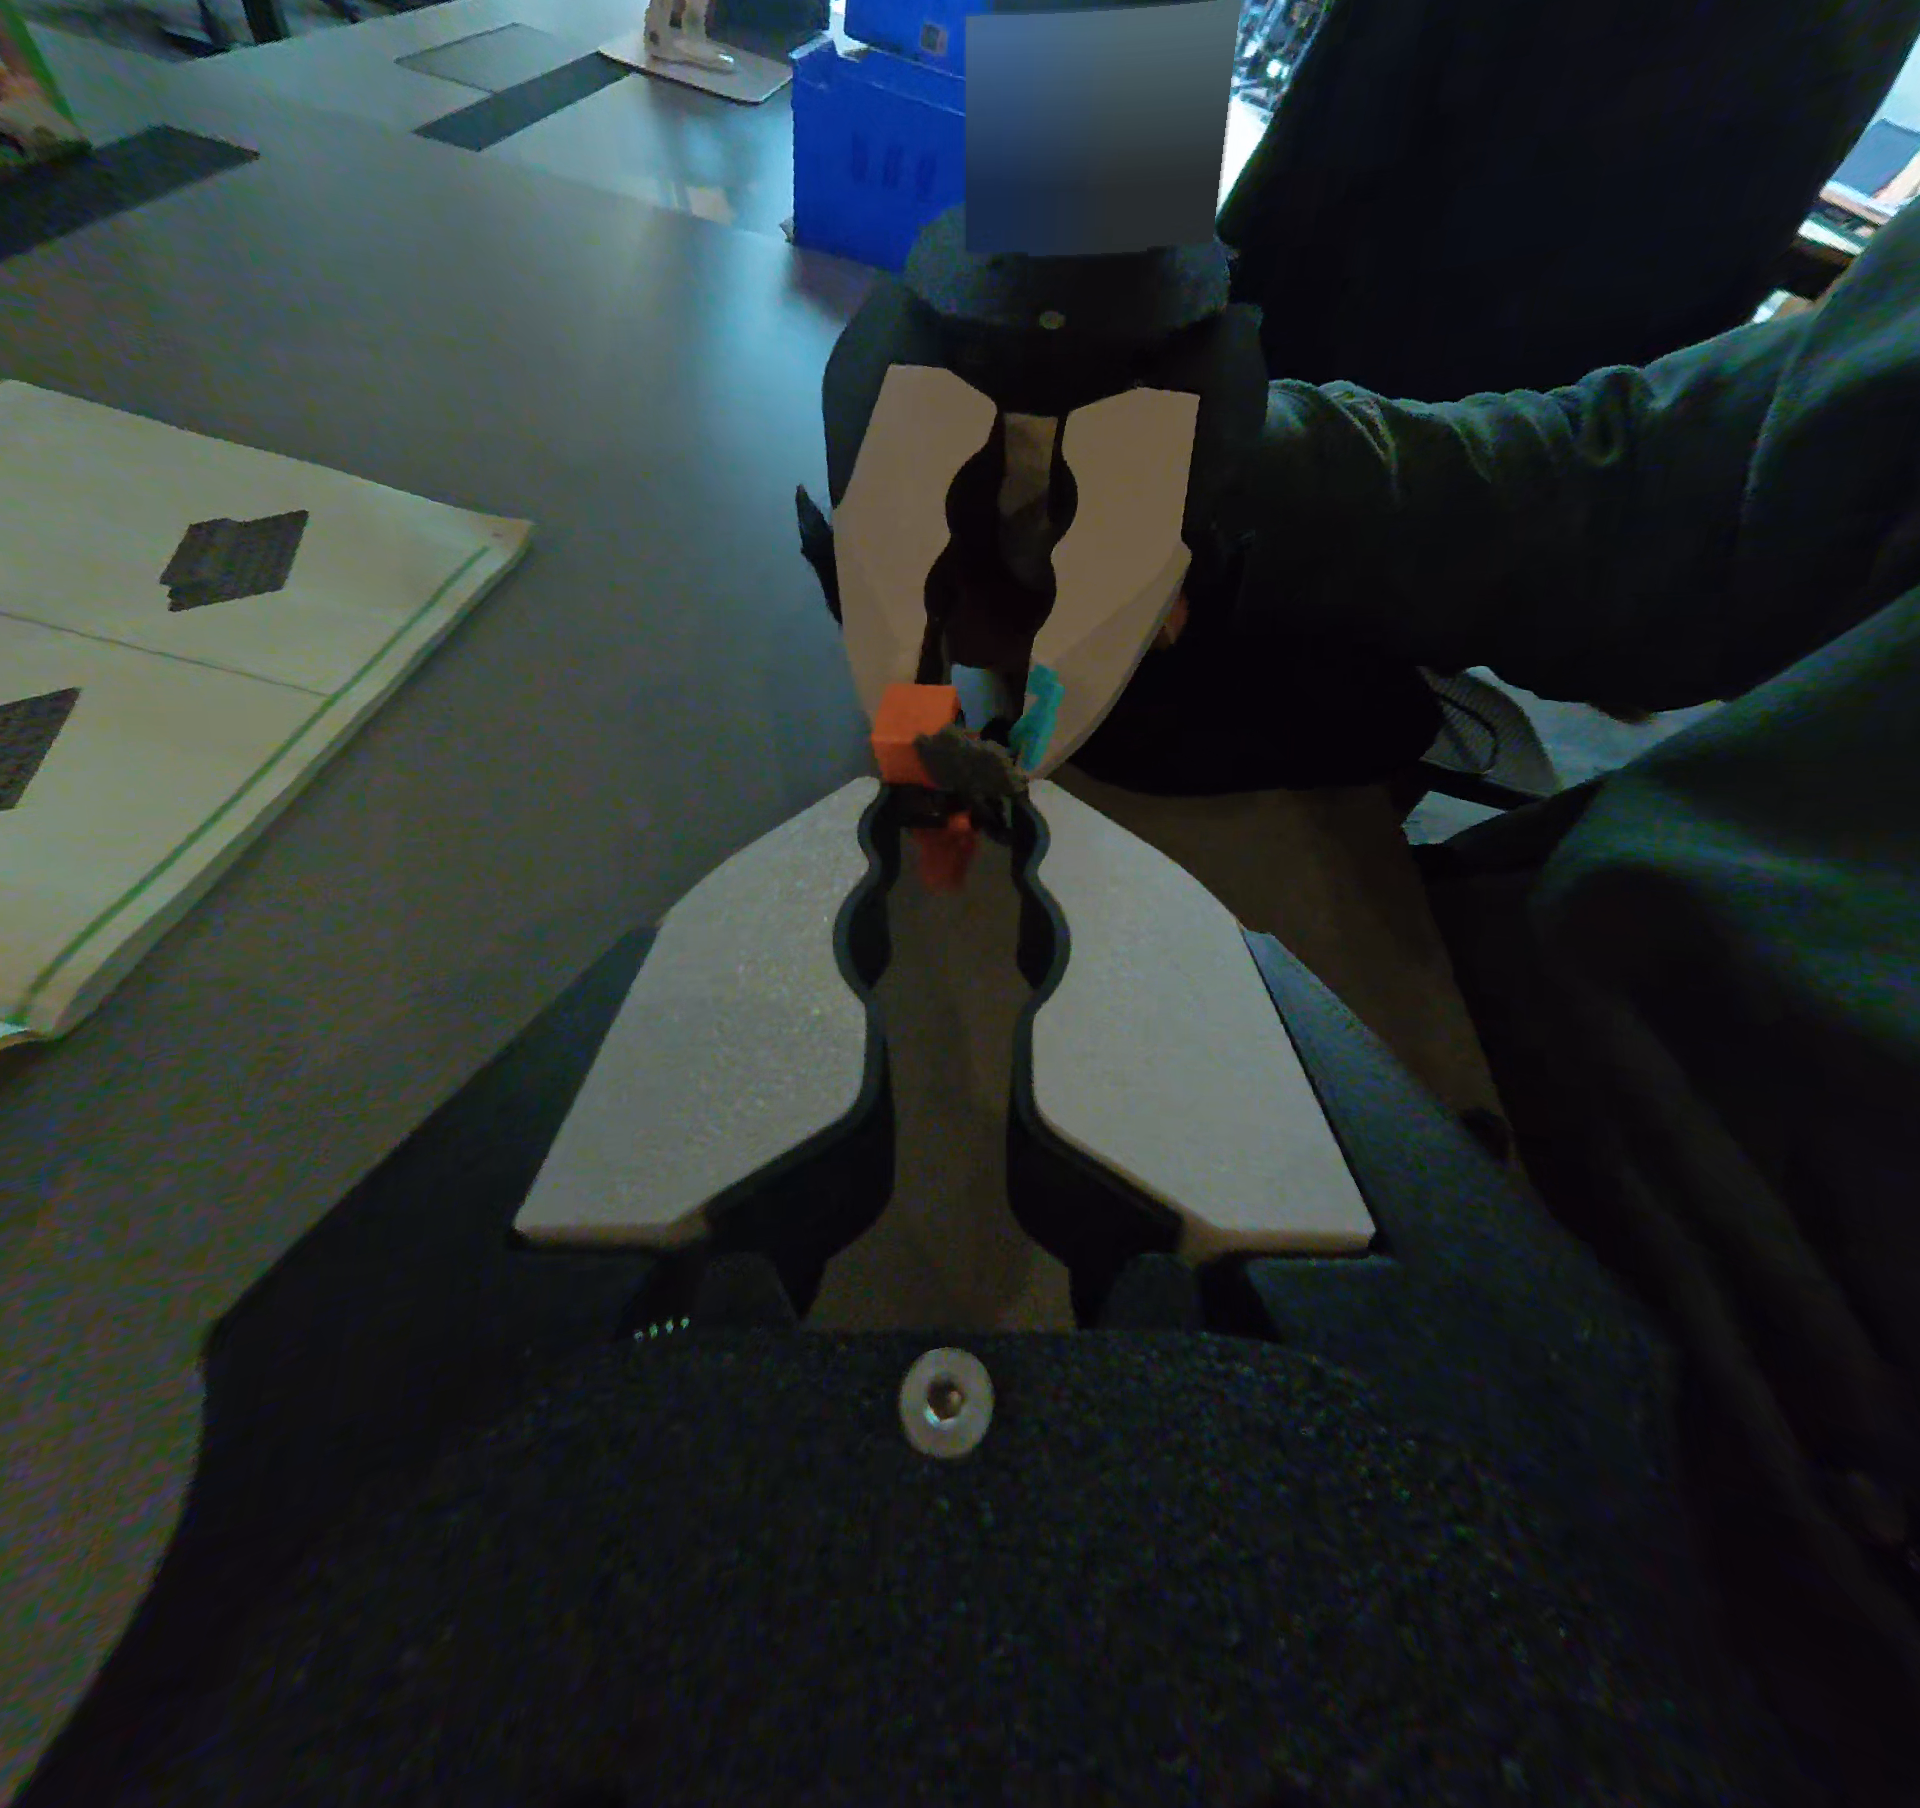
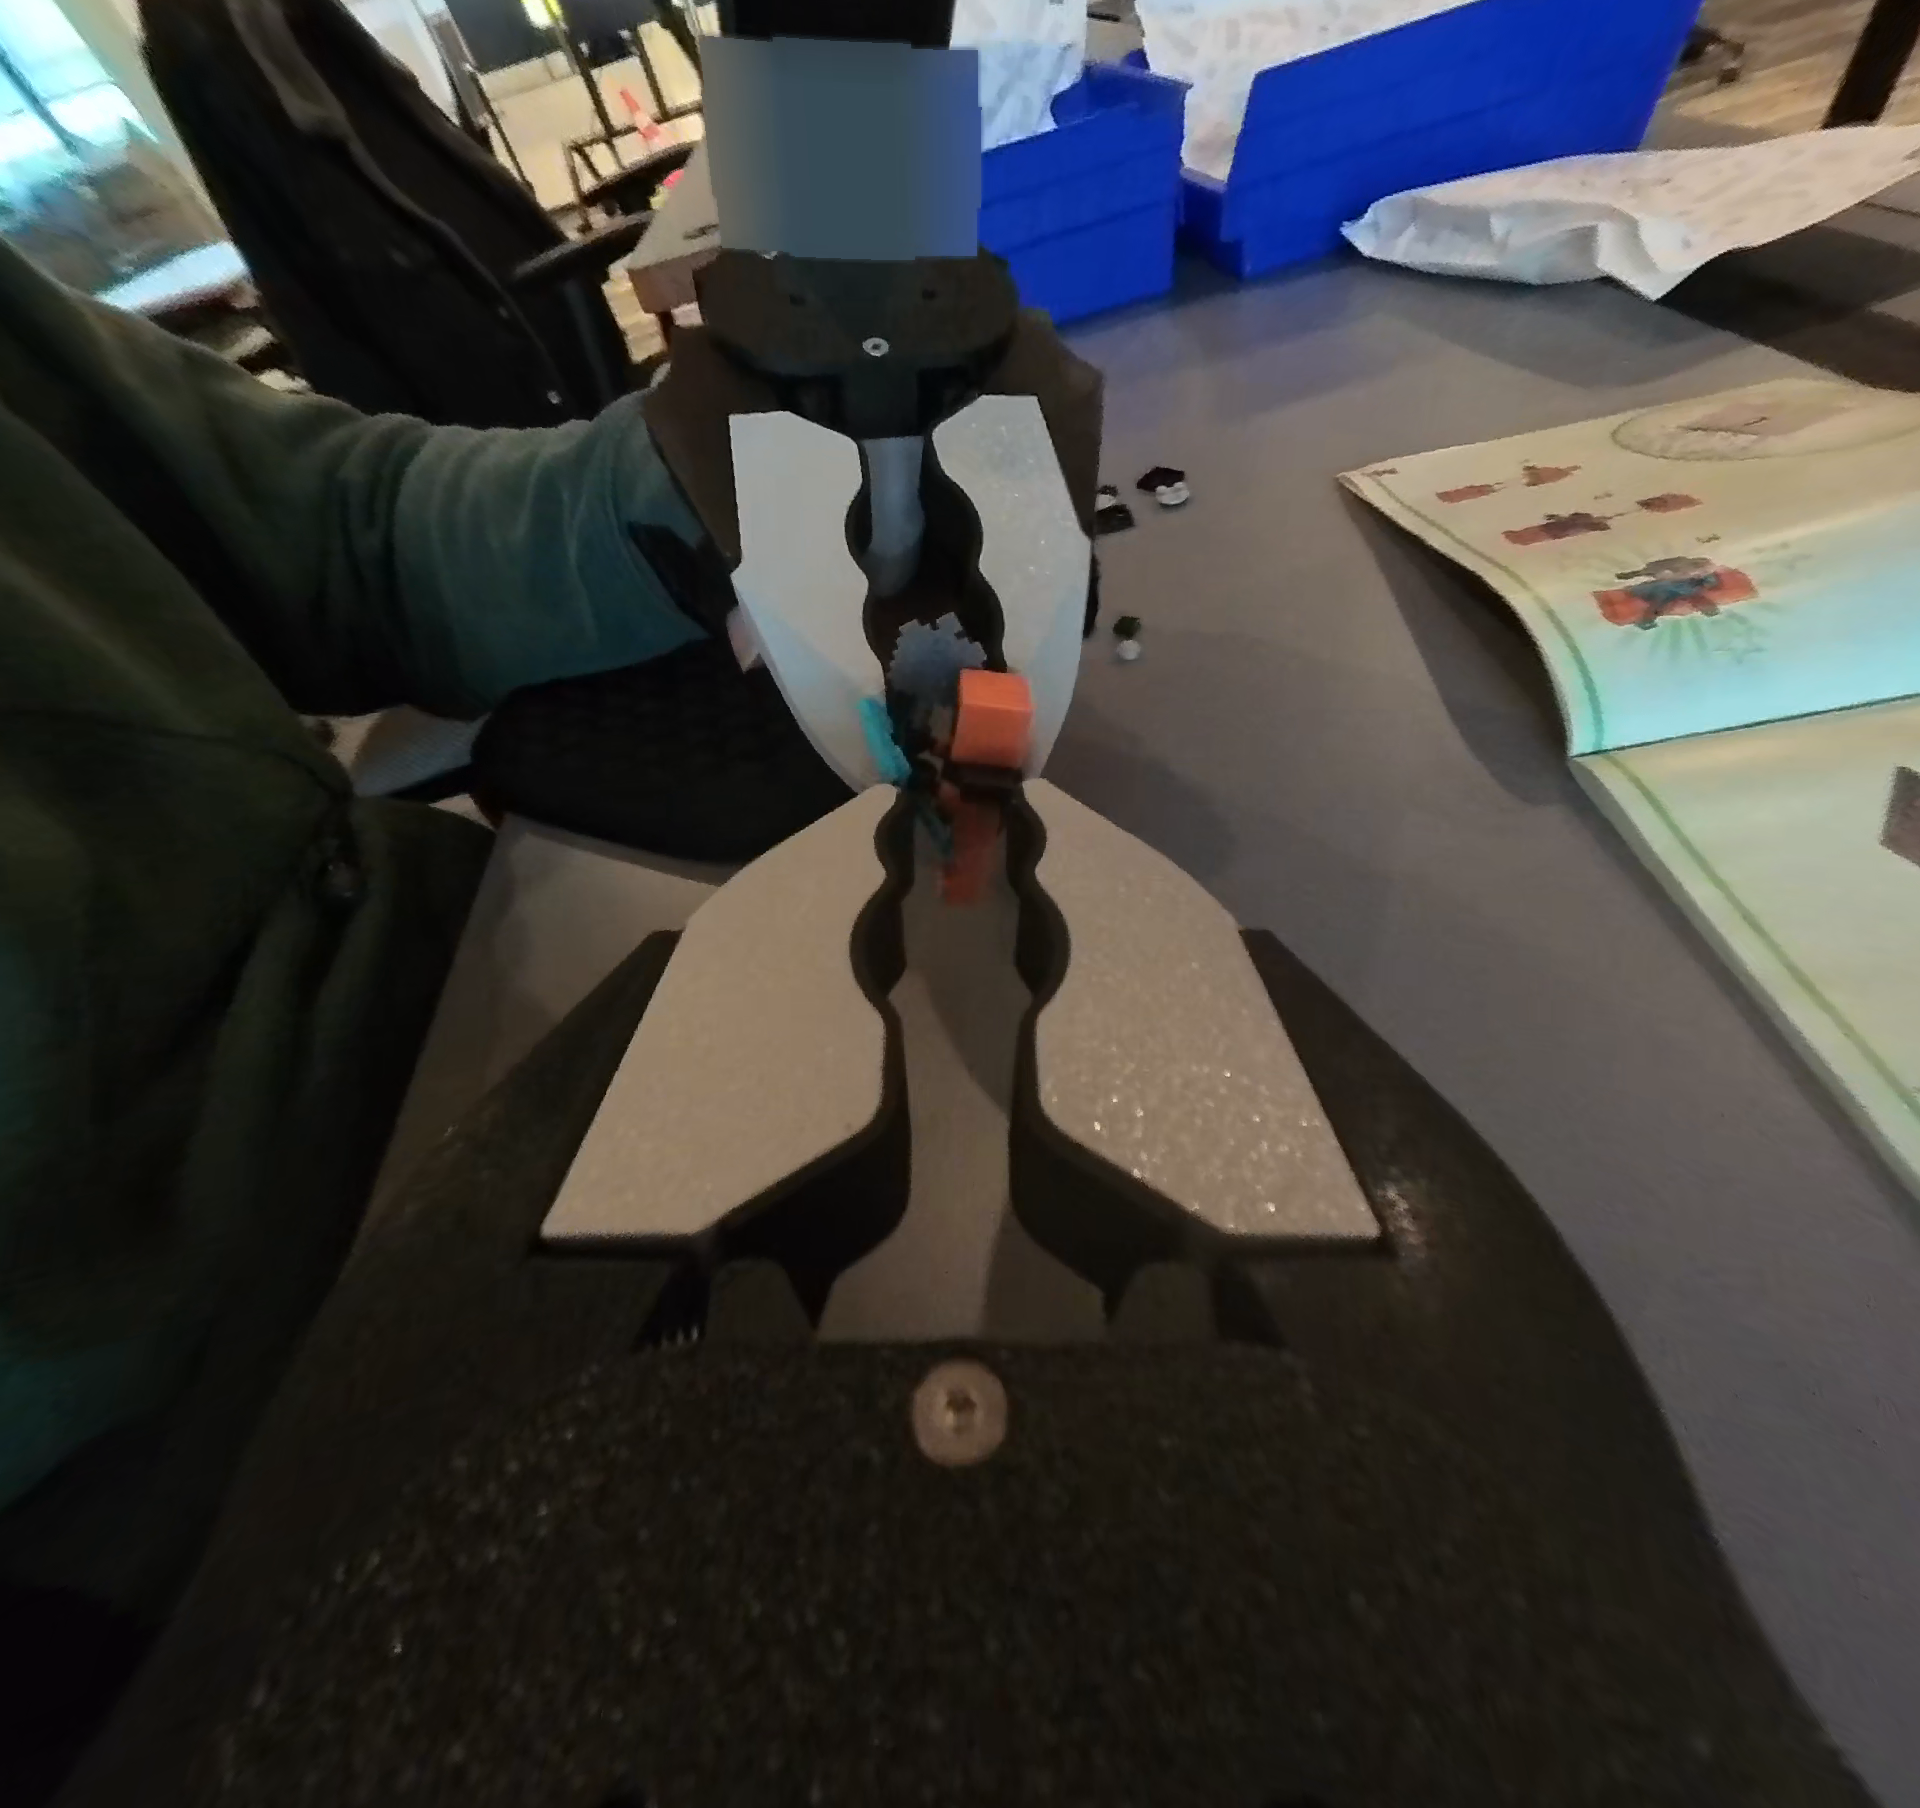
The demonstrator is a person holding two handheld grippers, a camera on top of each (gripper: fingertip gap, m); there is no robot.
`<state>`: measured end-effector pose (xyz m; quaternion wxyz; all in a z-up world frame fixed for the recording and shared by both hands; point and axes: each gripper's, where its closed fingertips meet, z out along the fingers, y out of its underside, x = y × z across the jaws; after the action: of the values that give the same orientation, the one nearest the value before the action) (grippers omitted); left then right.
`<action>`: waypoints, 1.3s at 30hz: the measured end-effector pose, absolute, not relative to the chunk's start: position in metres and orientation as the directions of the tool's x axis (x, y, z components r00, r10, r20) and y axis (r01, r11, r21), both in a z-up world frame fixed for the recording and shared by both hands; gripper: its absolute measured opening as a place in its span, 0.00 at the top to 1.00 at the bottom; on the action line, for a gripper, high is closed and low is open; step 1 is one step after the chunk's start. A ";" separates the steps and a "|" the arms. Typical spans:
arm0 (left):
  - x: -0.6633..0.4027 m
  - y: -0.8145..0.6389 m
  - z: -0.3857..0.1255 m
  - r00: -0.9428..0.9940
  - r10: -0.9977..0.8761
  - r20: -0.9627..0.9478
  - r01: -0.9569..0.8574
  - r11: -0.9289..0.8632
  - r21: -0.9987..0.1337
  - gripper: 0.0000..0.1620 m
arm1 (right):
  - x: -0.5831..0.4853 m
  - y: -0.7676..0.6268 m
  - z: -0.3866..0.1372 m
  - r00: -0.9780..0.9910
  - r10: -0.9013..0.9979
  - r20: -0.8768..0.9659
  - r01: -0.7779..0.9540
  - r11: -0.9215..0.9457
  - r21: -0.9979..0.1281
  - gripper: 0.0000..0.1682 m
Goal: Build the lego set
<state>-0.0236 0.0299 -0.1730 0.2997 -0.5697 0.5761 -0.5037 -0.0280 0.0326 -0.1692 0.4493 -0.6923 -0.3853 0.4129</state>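
**Both grippers tip to tip on small lego assembly**

Left wrist view: left gripper (image 1: 948, 802) narrowed, tips clamped on the lego assembly (image 1: 940, 756) (orange, dark grey, teal pieces), held above the table (image 1: 520, 387). Right gripper (image 1: 966, 730) opposite, tips meeting the same assembly. Instruction booklet (image 1: 208, 678) off to the left.

Right wrist view: right gripper (image 2: 961, 802) narrowed, gripping the assembly (image 2: 971, 761) at its tips; left gripper (image 2: 935, 719) faces it. Loose pieces (image 2: 1127, 636) lie beyond, slightly right.
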 end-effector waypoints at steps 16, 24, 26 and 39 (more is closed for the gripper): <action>-0.021 0.034 -0.172 -0.133 -0.972 0.192 -0.340 -0.137 -0.930 0.87 | -0.026 0.039 -0.164 0.371 0.893 -0.254 0.099 -0.310 -0.946 0.85; -0.021 0.032 -0.168 -0.142 -0.979 0.147 -0.319 -0.096 -0.943 0.87 | -0.027 0.036 -0.160 0.354 0.901 -0.250 0.085 -0.297 -0.951 0.88; -0.021 0.032 -0.167 -0.136 -0.982 0.127 -0.312 -0.079 -0.947 0.87 | -0.027 0.036 -0.158 0.354 0.902 -0.249 0.078 -0.294 -0.953 0.88; -0.017 0.037 -0.157 -0.063 -0.998 0.025 -0.279 -0.007 -0.960 0.87 | -0.024 0.039 -0.146 0.360 0.894 -0.266 -0.008 -0.282 -0.959 0.89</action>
<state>-0.0173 0.0367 -0.1565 0.4039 -0.5528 0.5775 -0.4447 -0.0244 0.0386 -0.1464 0.4961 -0.6589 -0.3362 0.4548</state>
